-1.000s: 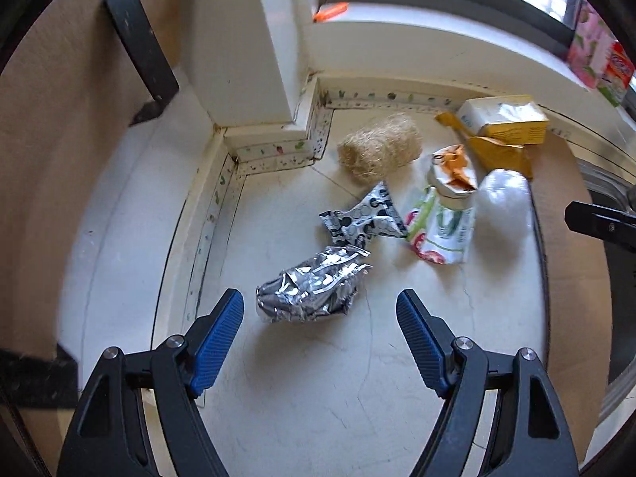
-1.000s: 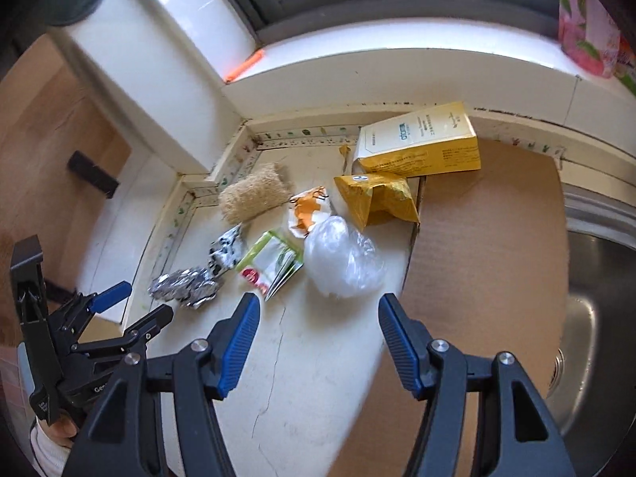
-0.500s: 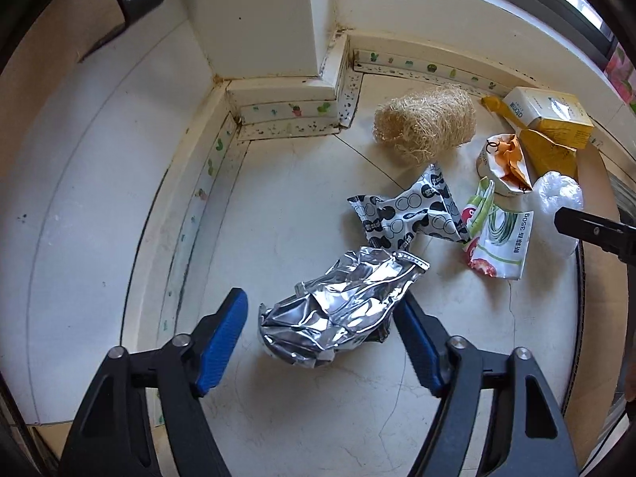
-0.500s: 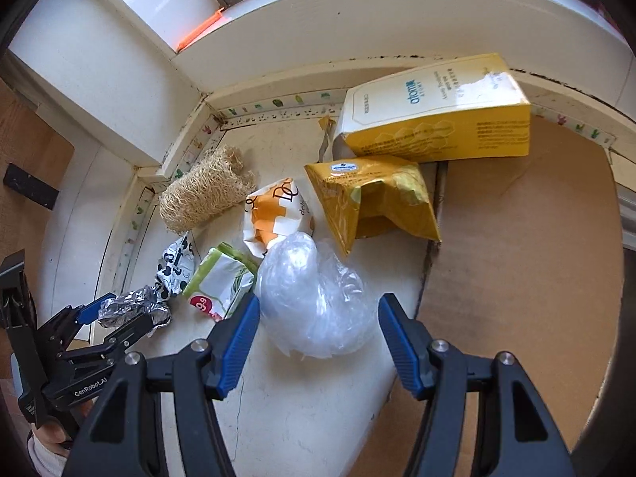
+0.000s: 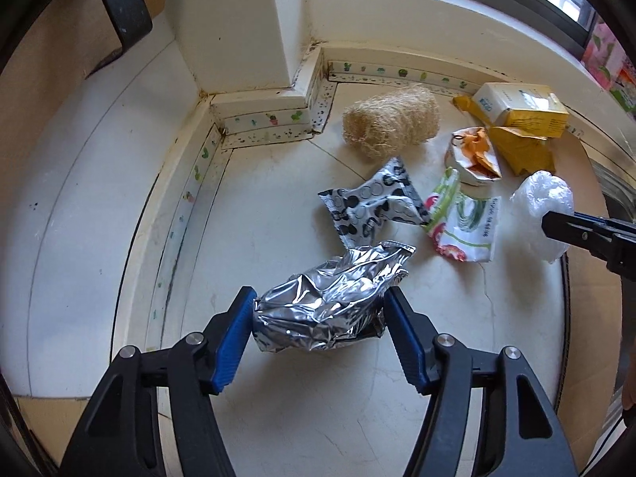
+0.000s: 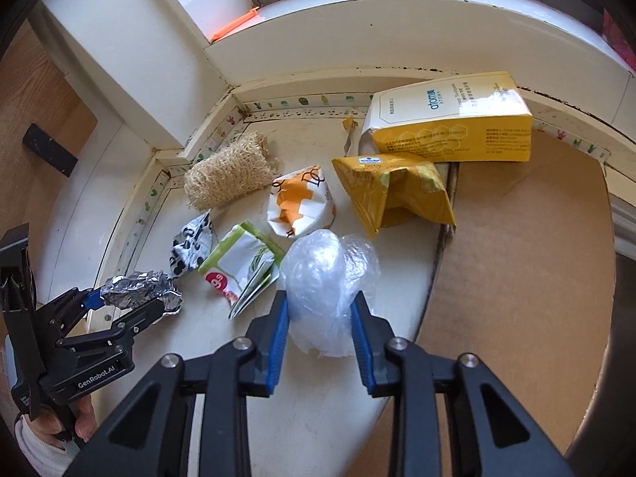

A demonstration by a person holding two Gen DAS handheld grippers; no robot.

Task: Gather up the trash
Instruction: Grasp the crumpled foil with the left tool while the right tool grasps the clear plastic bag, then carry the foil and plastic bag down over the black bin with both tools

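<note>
My left gripper (image 5: 318, 314) has closed its blue pads on a crumpled silver foil wrapper (image 5: 330, 302) lying on the white counter (image 5: 278, 405); it also shows in the right wrist view (image 6: 139, 290). My right gripper (image 6: 318, 318) has closed on a clear crumpled plastic bag (image 6: 324, 278), which also shows in the left wrist view (image 5: 540, 202). Between them lie a black-and-white wrapper (image 5: 373, 202), a green-and-white packet (image 6: 242, 266) and an orange-and-white wrapper (image 6: 302, 206).
A loofah (image 6: 230, 175) lies near the wall corner. A yellow pouch (image 6: 393, 190) and a yellow box (image 6: 449, 119) rest at the back by a cardboard sheet (image 6: 516, 270). A steel sink (image 5: 616, 190) is at the right.
Both grippers moved forward and down onto the trash. The left jaws narrowed around the foil wrapper; the right jaws narrowed around the plastic bag.
</note>
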